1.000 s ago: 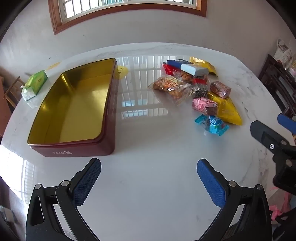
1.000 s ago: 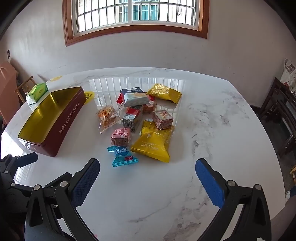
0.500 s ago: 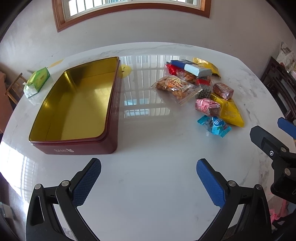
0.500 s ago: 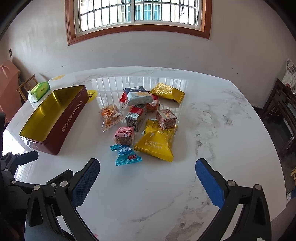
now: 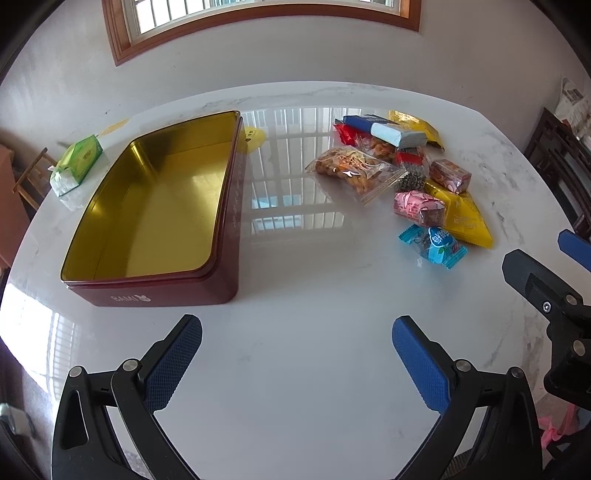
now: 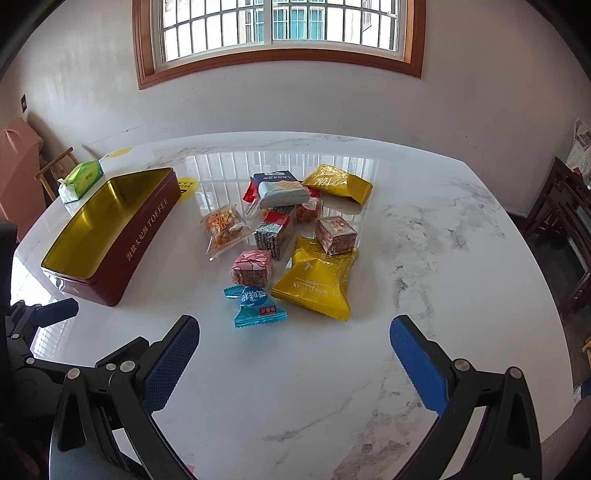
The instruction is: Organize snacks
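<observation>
A dark red tin [image 5: 229, 206] [image 6: 144, 236] with a gold inside stands empty on the left of the white marble table [image 5: 295, 369]. To its right lies a heap of wrapped snacks: a blue candy [image 5: 436, 245] [image 6: 255, 301] nearest, a pink packet [image 5: 417, 206] [image 6: 253, 266], a yellow pouch [image 5: 465, 218] [image 6: 317, 284], a clear bag of nuts [image 5: 351, 171] [image 6: 223, 229]. My left gripper [image 5: 297, 347] is open before the tin's near corner. My right gripper [image 6: 295, 347] is open, just short of the blue candy, holding nothing.
A green tissue pack [image 5: 75, 162] [image 6: 81, 181] lies at the table's far left edge. A yellow round sticker [image 5: 253, 138] sits behind the tin. Dark wooden chairs [image 6: 565, 221] stand to the right. A wall with a window [image 6: 280, 33] is beyond.
Both views have lifted slightly and shifted, so the tin and snacks sit a little lower and more to the right in the left wrist view. Both grippers stay open.
</observation>
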The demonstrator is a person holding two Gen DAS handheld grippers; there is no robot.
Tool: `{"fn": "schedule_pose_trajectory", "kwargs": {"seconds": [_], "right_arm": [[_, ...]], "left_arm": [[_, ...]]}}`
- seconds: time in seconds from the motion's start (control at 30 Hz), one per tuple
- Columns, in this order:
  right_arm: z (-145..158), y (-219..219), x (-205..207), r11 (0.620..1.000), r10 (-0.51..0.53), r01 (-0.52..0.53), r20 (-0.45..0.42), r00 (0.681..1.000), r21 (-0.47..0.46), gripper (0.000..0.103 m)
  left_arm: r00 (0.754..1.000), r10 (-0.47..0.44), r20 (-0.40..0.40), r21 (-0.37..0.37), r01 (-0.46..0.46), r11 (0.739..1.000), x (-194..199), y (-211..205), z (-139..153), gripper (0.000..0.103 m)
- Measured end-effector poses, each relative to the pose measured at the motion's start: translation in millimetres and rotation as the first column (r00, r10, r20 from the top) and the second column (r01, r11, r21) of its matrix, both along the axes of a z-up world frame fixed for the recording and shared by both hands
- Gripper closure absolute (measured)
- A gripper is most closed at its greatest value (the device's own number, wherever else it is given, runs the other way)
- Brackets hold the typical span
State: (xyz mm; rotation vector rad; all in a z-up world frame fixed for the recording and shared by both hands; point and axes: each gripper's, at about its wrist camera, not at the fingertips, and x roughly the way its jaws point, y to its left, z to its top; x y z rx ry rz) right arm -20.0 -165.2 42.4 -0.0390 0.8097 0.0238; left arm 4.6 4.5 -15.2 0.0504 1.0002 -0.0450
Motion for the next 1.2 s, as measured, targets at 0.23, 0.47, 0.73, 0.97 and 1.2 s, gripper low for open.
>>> {"fn": "schedule_pose_trajectory", "kwargs": {"seconds": [0.23,0.47,0.73,0.97,1.2], "right_arm": [[-0.5,-1.0,-0.3,1.000,0.003,-0.003,-0.001,1.000,0.005,0.001],[-0.7,-0.7,-0.7,1.000,0.004,-0.004,-0.003,1.000,0.010,0.003],[-4.3,-2.6,3.1,1.000,0.007,-0.007,-0.012,1.000,0.015,0.007],[-5.1,-5.3,6.0,1.000,0.005,-0.005,-0.014,1.000,0.022,0.008],[-5.6,-9.6,9.5,1.000,0.000,0.001,-0.012,1.000,0.019,0.009]], "left_arm": [[1.000,-0.004,0.002,0.007,0.004,1.000,0.3,-1.1,-0.1,0.001],[1.000,-0.007,0.001,0.011,0.007,1.000,-0.1,-2.0,-0.2,0.001],[1.000,-0.009,0.002,0.015,0.009,1.000,-0.3,-3.5,-0.3,0.001],[1.000,-0.014,0.002,0.022,0.014,1.000,-0.5,-4.5,-1.5,0.001],[1.000,-0.024,-0.001,0.032,0.024,0.999,3.9,-9.3,-1.9,0.001]]}}
